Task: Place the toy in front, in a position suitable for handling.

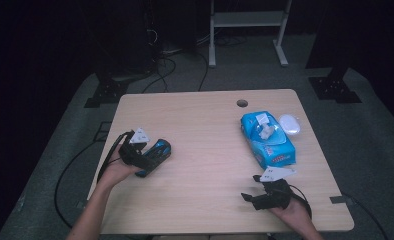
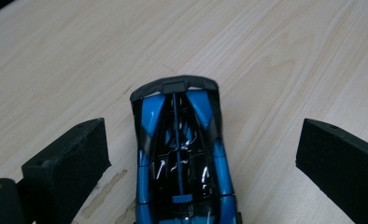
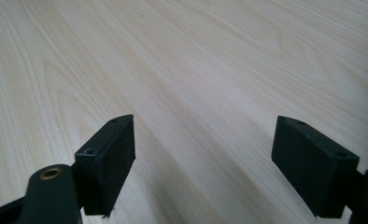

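Note:
A blue and black toy car lies on the wooden table at the left. My left gripper is open, its two jaws standing wide on either side of the car without touching it. My right gripper is open low over bare wood near the front right of the table, with nothing between its jaws. A blue pack of wet wipes lies at the right, beyond the right gripper.
A white oval object rests beside the wipes pack at the right edge. A round cable hole sits near the table's far edge. Cables trail off the left side; a white metal stand is on the floor behind.

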`<state>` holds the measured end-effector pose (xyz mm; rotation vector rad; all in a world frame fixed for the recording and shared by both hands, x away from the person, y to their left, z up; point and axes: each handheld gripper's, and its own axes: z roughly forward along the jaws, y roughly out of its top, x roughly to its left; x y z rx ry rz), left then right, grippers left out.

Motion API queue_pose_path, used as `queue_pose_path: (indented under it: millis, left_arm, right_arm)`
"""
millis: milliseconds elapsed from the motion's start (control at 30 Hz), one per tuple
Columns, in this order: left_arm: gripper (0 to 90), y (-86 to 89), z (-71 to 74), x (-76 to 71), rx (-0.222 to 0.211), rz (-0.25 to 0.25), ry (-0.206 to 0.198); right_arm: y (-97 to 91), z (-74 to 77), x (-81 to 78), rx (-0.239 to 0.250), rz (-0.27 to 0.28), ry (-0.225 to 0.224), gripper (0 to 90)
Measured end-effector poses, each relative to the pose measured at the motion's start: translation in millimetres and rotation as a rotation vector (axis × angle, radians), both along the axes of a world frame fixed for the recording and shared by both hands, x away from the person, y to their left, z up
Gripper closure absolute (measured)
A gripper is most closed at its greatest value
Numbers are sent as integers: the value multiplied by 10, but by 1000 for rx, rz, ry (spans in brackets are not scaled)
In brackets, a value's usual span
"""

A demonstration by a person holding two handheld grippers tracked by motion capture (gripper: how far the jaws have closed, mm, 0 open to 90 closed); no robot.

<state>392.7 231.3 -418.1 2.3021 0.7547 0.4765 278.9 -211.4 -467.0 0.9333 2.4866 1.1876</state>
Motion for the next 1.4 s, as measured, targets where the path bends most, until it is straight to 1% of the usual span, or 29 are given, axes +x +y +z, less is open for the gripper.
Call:
queue_pose_path:
  millis: [100,133,167,200,267,300,333,367,433,500,533,567,600,633,700,733,767,800,833,900,933,1000,1067,1100,1133,1200,1233,1300,1400]
  left_arm:
    - [21,16,-43,60,16,3,35]
    - [21,16,-43,60,16,3,35]
    - [21,19,-79,97,64,-10,56]
    - [21,20,-99,107,73,-11,59]
    - [21,26,-138,136,77,-15,86]
    - [21,26,-138,136,77,-15,86]
    - [21,23,-187,161,94,-9,105]
    - [21,23,-187,161,94,-9,105]
    - [21,14,-243,199,110,-3,123]
    - [21,11,-252,211,110,-4,127]
    - [21,-2,-280,231,106,-5,137]
    - [22,-6,-292,238,111,-2,141]
    - [42,-6,-292,238,111,-2,141]
    - [51,-8,-332,256,123,5,163]
    - [53,4,-366,280,136,8,189]
    - [63,4,-366,280,136,8,189]
    - [63,14,-395,296,135,15,215]
    - [84,19,-406,303,137,13,223]
    - [90,26,-412,311,126,15,237]
    - [98,27,-407,321,119,22,237]
    - [130,27,-405,324,113,13,242]
    - [143,23,-404,325,112,17,245]
    - [150,8,-394,327,120,26,252]
    - [166,-10,-375,327,134,18,259]
    - [214,-28,-361,321,142,9,263]
    - [234,-80,-334,329,184,17,271]
    - [236,-90,-328,331,193,18,269]
    - [244,-95,-323,338,196,26,276]
    - [257,-89,-321,333,195,31,264]
  right_arm:
    - [-3,8,-11,4,0,-2,207]
    - [-3,8,-11,4,0,-2,207]
    - [-7,8,-12,4,2,-2,208]
    - [-7,8,-12,4,2,-2,207]
    - [-8,9,-14,2,4,-2,207]
    - [-8,9,-14,2,4,-2,207]
    - [-6,10,-17,2,4,-3,208]
    - [-5,10,-16,2,3,-1,208]
    - [-3,3,-8,0,6,3,207]
    - [0,0,-7,-1,7,4,207]
    - [0,2,-10,-5,9,3,208]
    - [1,3,-14,-3,8,3,207]
    - [1,3,-14,-3,8,3,207]
    - [-1,3,-15,-2,8,2,207]
    - [-5,-1,-9,-1,10,3,208]
    - [-5,-1,-9,-1,10,3,208]
    - [-7,-1,-8,-4,11,4,208]
    - [-5,1,-14,-3,9,4,208]
    - [-4,2,-17,-2,8,4,208]
    - [-4,2,-21,-3,10,-1,208]
    - [-3,-1,-19,-3,9,3,208]
    - [-2,-9,-7,-8,13,7,208]
    - [5,-10,-9,-9,13,8,208]
    - [6,-9,-10,-11,15,6,208]
    - [7,-5,-20,-8,14,5,208]
    - [2,-2,-24,-2,9,3,208]
    - [-4,-3,-19,-3,9,4,208]
    - [-8,-3,-16,-2,7,7,208]
    - [-10,1,-23,-5,12,0,208]
